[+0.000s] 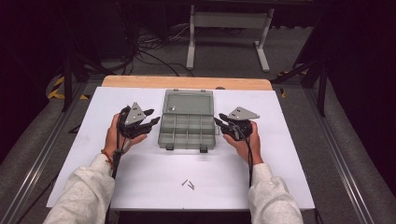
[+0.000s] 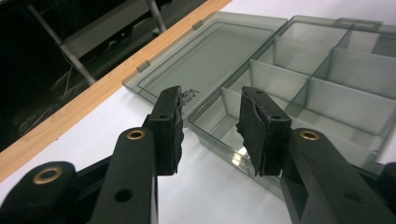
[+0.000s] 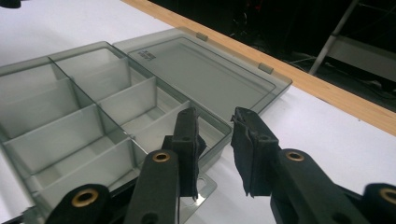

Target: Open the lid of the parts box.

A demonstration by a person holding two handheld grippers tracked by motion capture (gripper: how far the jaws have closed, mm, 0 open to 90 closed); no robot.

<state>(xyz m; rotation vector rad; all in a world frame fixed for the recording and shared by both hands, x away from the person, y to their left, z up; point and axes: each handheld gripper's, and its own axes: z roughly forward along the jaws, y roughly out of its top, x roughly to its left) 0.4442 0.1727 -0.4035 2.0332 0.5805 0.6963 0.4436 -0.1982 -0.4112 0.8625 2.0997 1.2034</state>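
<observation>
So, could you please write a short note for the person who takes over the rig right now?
Left gripper: open, holds nothing, beside the left wall of the box.
Right gripper: open, holds nothing, beside the box's right wall.
Box: grey, see-through, in the middle of the white table. Its lid lies open flat toward the far edge.
Compartments: those in view look empty.
Screws: a few small ones, apparently, lie loose on the table near the front edge.
Done: the box is opened.
Left: probably to pick up the screws and put them into a compartment.
</observation>
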